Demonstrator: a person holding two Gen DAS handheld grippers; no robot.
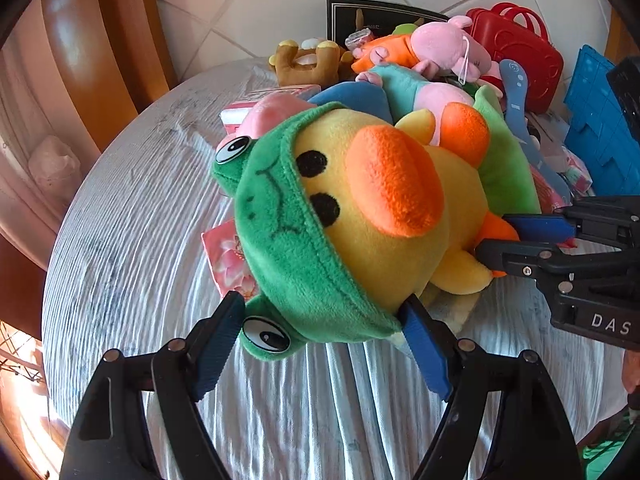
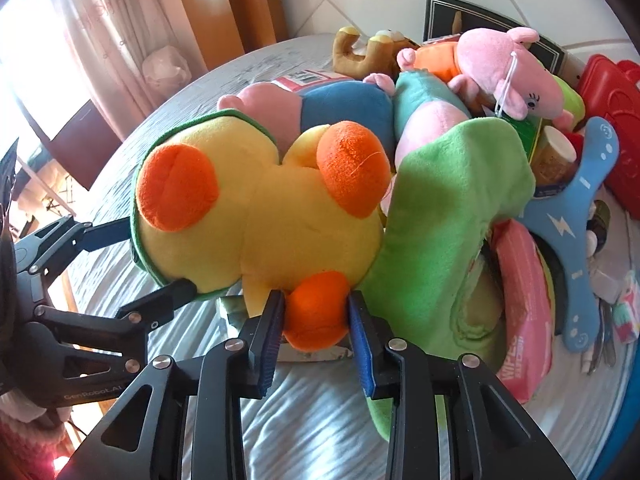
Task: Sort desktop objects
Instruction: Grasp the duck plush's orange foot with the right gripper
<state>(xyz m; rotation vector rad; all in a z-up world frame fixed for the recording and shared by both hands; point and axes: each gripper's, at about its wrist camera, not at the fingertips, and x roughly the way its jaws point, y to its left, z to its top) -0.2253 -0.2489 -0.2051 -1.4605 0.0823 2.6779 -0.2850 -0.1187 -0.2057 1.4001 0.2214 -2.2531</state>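
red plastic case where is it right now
In the left wrist view the red plastic case sits at the far right of the table, behind the pink pig plush and left of the blue board.

black hand-held gripper [image 1: 322, 322] frames, blue ribbed pads, silver screws, white lettering.

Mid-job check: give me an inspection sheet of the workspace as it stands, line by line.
Surface: round table under a wrinkled pale cloth.
Job's things: yellow duck plush in a green frog hood, held by both grippers.
Clutter: pink pig plush, brown bear plush, red toy case, blue boomerang toy, pink wipes pack, green cloth, piled together.
Grippers: left gripper clamps the hooded head; right gripper clamps an orange foot.
Cables: nothing seen.
Surroundings: white tiled floor, curtain, wooden chair.
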